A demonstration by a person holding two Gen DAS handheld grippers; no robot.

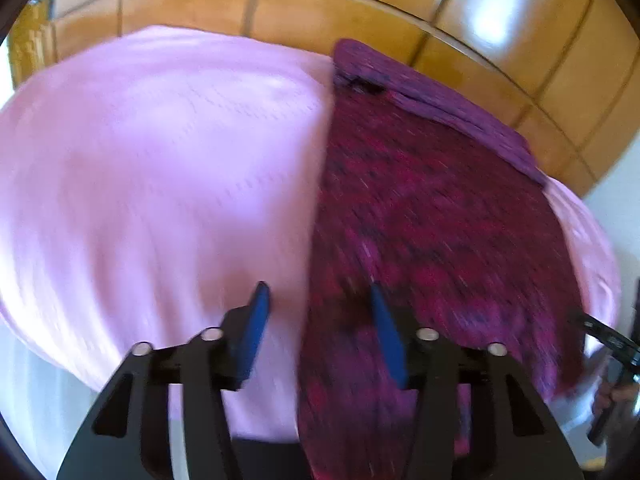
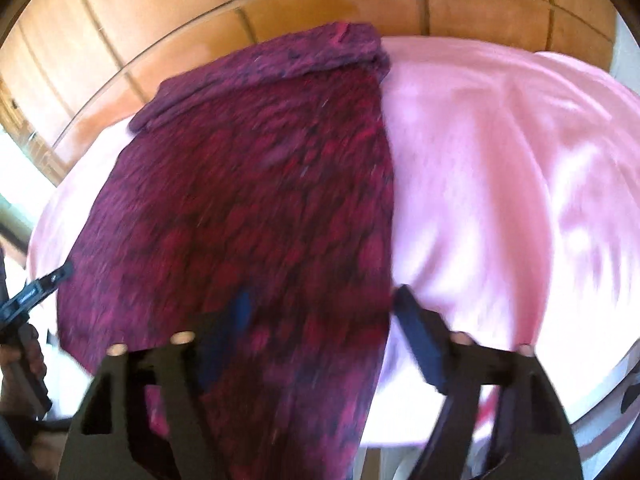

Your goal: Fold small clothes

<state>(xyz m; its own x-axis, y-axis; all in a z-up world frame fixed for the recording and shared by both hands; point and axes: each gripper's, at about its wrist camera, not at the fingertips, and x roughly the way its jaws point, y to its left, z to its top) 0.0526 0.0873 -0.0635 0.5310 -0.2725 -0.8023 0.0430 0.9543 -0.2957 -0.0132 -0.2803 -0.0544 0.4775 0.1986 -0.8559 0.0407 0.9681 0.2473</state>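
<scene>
Orange floor tiles [image 1: 360, 12] ring a round tabletop under pink cloth [image 1: 140, 160]. My maroon garment [image 2: 248, 200] lies lengthwise across it, far end already doubled, near end hanging over the near edge so I can catch it. Left gripper [image 1: 320, 304] and right gripper [image 2: 320, 304] straddle its opposite side edges, jaws apart, gripping nothing.

Garment [image 2: 248, 208] flat on the cloth-covered table [image 2: 500, 168], near end over its front edge, tiled floor [image 2: 328, 4] behind.

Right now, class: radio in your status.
Left tool open, straddling the dark red patterned knit garment's edge. Right tool open over it. Garment flat on pink cloth. Nothing blocking.
</scene>
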